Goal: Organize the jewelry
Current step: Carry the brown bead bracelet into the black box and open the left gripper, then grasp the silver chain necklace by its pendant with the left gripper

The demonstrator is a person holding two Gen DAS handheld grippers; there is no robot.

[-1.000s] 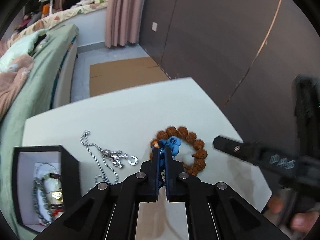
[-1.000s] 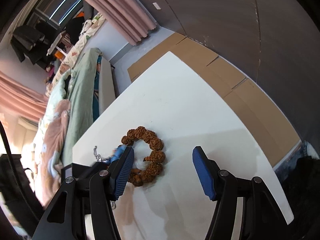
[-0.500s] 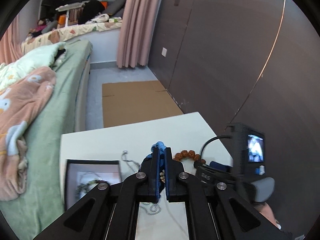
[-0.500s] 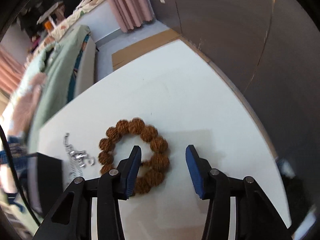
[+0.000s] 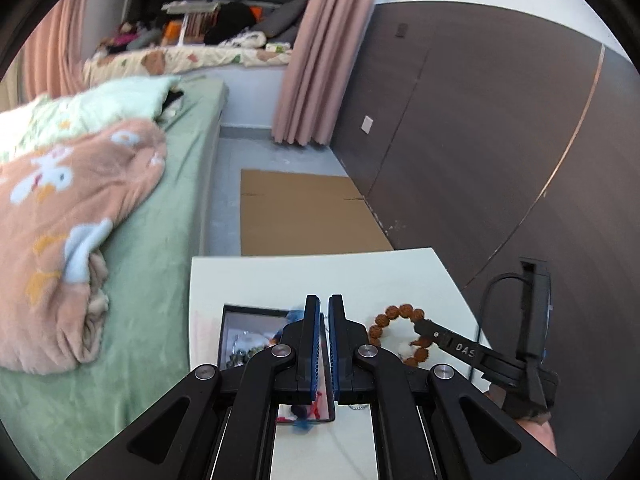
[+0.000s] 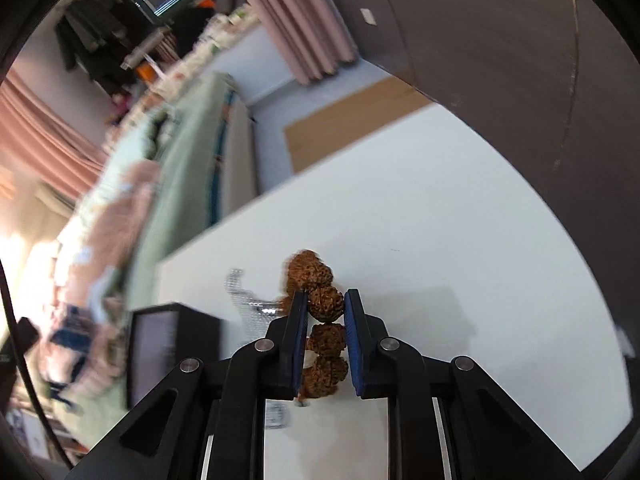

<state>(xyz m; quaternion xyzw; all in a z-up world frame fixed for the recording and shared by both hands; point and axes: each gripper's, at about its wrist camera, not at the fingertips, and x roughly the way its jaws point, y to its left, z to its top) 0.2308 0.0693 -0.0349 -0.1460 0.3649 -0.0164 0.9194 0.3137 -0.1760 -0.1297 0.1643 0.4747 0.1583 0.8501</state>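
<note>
Lettering "DAS" shows in white on the right gripper (image 5: 420,330) at lower right of the left wrist view. Its jaws have just been closing and now clamp the brown bead bracelet (image 6: 327,300) over the white table (image 6: 460,240). The left gripper (image 5: 323,312) has its blue pads almost together; whether they pinch anything is unclear. Below it sits the black jewelry box (image 5: 256,326). A silver chain (image 6: 240,288) lies beside the bracelet. At left stands a green bed (image 5: 160,248), with pink curtains (image 5: 320,60) behind.
</note>
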